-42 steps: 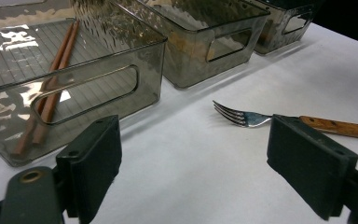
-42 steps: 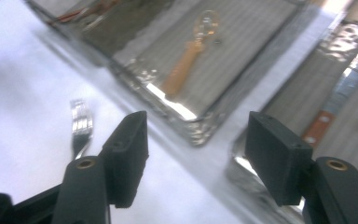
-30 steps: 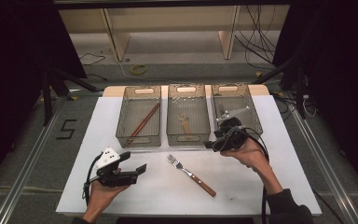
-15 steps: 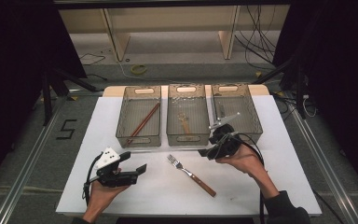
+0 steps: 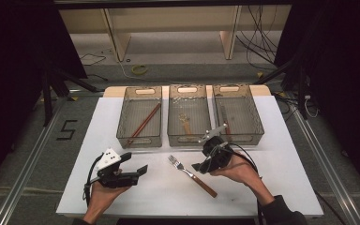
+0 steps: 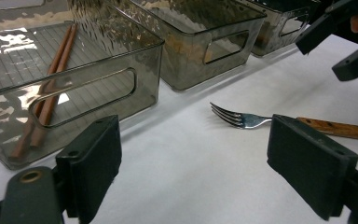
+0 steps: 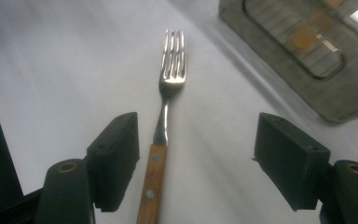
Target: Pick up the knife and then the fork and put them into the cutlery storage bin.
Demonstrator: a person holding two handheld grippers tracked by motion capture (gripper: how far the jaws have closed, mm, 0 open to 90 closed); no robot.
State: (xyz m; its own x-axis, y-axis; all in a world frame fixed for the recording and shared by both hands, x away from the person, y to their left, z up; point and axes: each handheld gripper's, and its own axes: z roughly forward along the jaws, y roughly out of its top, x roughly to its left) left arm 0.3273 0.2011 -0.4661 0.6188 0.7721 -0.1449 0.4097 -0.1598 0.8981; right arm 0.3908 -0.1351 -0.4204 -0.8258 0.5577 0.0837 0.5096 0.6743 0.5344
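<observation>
We see the fork (image 5: 191,174) lying flat on the white worktop (image 5: 272,178), in front of the middle bin (image 5: 189,115), its tines toward ten o'clock and its wooden handle toward four o'clock. Our right hand-held gripper (image 5: 198,167) hangs just over the handle with its jaws spread wide; in the right gripper view the fork (image 7: 161,135) lies between them, nearer the left jaw, untouched. Our left hand-held gripper (image 5: 143,170) sits at nine o'clock from the fork, also wide open, holding nothing.

Left gripper (image 5: 143,169) hovers low with jaws wide; right gripper (image 5: 196,166) angled down, jaws spread.
</observation>
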